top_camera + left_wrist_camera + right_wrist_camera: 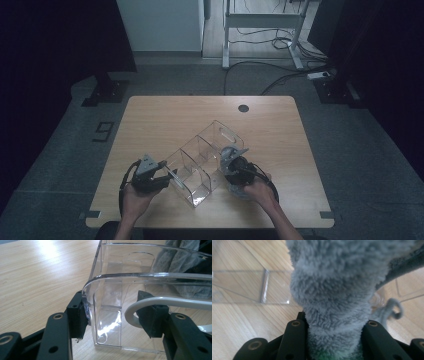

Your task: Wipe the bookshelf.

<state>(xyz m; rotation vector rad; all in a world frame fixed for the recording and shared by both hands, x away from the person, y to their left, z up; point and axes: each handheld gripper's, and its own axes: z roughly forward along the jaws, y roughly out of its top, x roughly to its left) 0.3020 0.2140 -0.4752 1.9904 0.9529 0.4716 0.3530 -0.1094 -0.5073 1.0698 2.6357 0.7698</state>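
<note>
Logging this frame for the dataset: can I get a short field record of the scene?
surface: wooden table
main object: clear plastic divided organizer, lying diagonally mid-table
left gripper: jaws straddle the organizer's near end wall, one pad outside and one inside, with a white cable crossing by the inner pad
right gripper: shut on a fluffy grey cloth
cloth position: beside the organizer's right side
</note>
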